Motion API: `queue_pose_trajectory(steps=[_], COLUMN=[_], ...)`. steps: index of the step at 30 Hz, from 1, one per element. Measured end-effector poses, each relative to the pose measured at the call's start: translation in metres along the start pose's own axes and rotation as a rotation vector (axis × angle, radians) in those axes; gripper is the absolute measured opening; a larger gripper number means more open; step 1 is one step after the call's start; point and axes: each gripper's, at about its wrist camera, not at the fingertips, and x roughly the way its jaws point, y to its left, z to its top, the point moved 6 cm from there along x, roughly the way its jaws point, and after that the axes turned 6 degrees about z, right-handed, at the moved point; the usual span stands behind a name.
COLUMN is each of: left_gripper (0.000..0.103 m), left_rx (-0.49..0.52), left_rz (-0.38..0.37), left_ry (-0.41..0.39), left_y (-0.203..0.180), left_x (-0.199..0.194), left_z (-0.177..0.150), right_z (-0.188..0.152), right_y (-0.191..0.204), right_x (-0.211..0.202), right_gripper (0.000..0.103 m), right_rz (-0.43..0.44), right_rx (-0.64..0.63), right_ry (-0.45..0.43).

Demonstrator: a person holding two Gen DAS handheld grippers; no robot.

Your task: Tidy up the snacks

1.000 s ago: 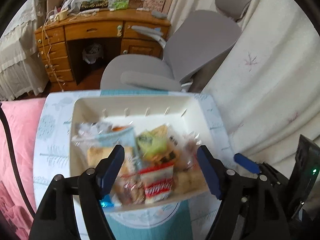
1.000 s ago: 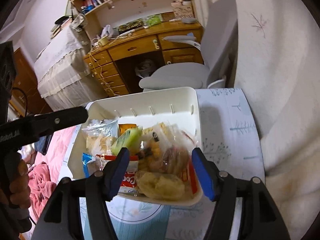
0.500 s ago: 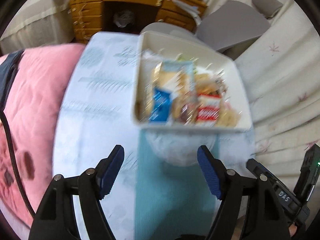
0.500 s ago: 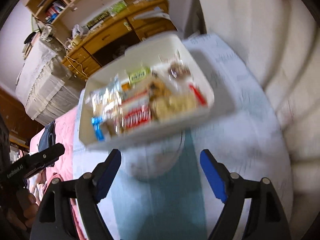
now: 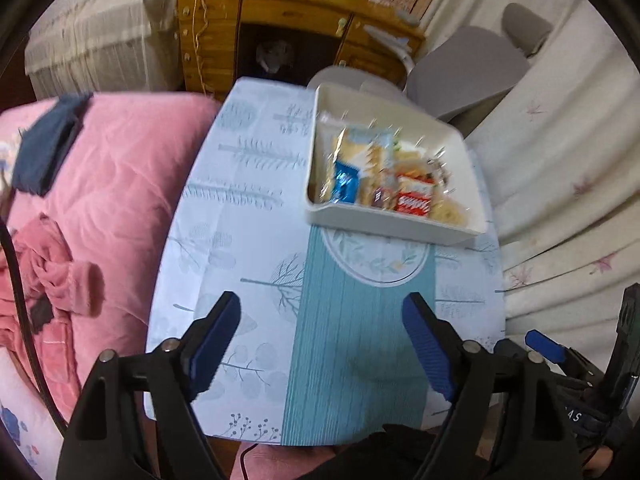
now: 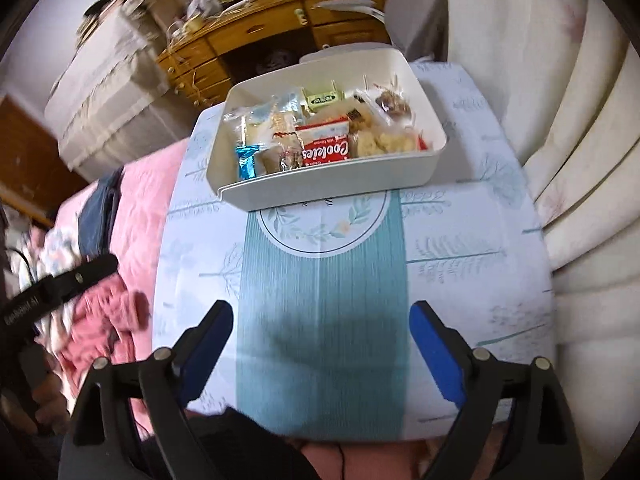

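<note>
While both grippers' fingers gape w/ nothing held, white bin holds snacks (cookies incl.).

wooden desk behind; grey chair; pink bedding left

Red snack packet in the white tray reads "Cookies". Other packet labels illegible.

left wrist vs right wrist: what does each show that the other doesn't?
Only left wrist: the grey chair behind the table, and the right hand-held gripper's body at its right edge. Only right wrist: readable "Cookies" on the red pack, a green packet, the left hand-held gripper's arm at left. Both: white bin of snacks on the table, pink bedding, open jaws.
</note>
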Motion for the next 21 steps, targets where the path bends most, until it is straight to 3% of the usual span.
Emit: queue_pose_trajectory(steps=[9,17,21], left_gripper=[0.094,0.102,0.103], left_rx=[0.061,0.058,0.062], left_rz=[0.066,0.146,0.186], left_ry=[-0.094,-0.166,-0.207], left_y=[-0.036,-0.041,-0.043], left_x=[-0.057,-0.071,-0.078], left_z=[-0.014,-0.037,-0.041], right_z=[-0.009,-0.030,-0.038], right_y=[0.011,0.014,0.014], right_x=[-0.071,-0.100,-0.103], right_gripper=[0.098,0.103,0.103], right_rz=[0.020,0.005,-0.014], right_rx=[-0.068,-0.076,-0.080], right_ry=[-0.069,-0.220,-0.236])
